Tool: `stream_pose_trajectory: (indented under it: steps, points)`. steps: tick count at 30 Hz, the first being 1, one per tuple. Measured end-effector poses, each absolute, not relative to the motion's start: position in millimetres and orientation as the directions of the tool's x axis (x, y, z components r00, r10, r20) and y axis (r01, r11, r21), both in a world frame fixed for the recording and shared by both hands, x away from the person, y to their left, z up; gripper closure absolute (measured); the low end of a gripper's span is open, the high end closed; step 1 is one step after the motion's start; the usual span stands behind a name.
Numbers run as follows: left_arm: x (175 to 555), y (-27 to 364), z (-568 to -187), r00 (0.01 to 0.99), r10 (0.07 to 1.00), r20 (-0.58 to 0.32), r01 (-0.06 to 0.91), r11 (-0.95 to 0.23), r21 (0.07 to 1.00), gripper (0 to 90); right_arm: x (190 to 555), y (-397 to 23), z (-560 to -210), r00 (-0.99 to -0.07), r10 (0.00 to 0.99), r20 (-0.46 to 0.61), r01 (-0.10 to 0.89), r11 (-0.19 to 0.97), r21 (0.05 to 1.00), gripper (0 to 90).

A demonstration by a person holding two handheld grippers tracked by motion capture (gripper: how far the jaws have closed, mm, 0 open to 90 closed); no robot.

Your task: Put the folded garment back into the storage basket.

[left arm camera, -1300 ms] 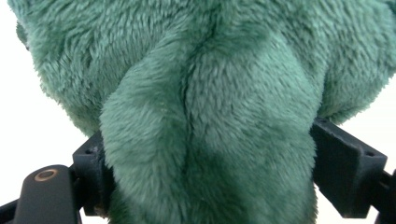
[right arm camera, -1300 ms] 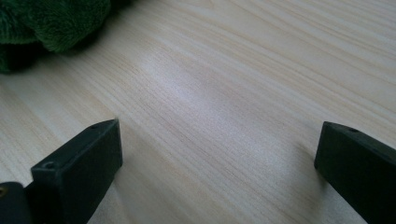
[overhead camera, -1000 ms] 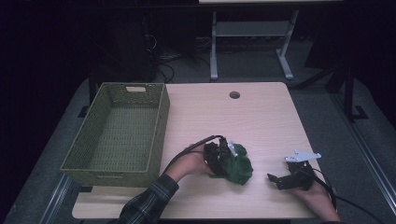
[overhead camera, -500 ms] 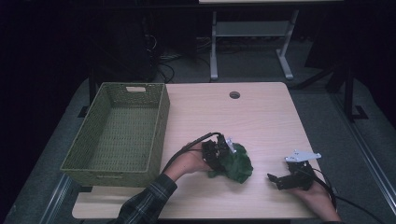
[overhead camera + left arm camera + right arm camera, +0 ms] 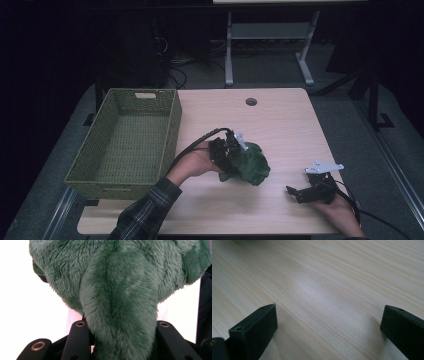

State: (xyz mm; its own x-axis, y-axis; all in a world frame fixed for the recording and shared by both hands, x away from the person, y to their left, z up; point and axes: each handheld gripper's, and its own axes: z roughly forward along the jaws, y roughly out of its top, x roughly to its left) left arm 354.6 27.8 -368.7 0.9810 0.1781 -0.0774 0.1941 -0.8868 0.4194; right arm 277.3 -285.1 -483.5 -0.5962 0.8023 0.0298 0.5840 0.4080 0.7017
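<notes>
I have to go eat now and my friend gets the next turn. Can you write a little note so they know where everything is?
Left gripper: its jaws have just closed on the green plush toy, which sits pinched between them above the table, near the middle.
Right gripper: open, holding nothing, resting low over the table's near right corner.
Woven basket: at the table's left side, nothing in it.
Done: toy gripped.
Left, most likely: carry the toy left, over the basket's rim, and let go inside.
</notes>
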Motion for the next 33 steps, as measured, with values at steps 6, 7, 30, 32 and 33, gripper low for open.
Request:
stream_pose_trajectory:
  steps: [6, 7, 30, 32, 33]
  points:
    - [356.2, 40.9, -344.3, 0.978, 0.192, -0.077, 0.206, -0.877, 0.433, 63.4, 277.2, -285.0, -483.5, -0.596, 0.803, 0.032, 0.586, 0.407, 0.701, 0.7]
    - [356.9, 43.9, -339.8, 0.978, 0.194, -0.072, 0.206, -0.879, 0.430, 63.4, 277.1, -284.9, -483.5, -0.595, 0.803, 0.032, 0.586, 0.407, 0.701, 0.7]
    - [363.5, 123.9, -278.8, 0.942, 0.335, 0.006, 0.294, -0.836, 0.464, 63.3, 277.4, -285.1, -483.5, -0.597, 0.802, 0.030, 0.584, 0.408, 0.702, 0.7]
    - [363.7, 129.5, -276.8, 0.938, 0.347, 0.010, 0.302, -0.831, 0.467, 63.4, 277.4, -285.0, -483.5, -0.596, 0.802, 0.030, 0.584, 0.408, 0.702, 0.7]
    - [363.8, 131.4, -276.4, 0.936, 0.351, 0.009, 0.306, -0.828, 0.470, 63.4, 277.4, -285.0, -483.5, -0.596, 0.802, 0.030, 0.584, 0.408, 0.702, 0.7]
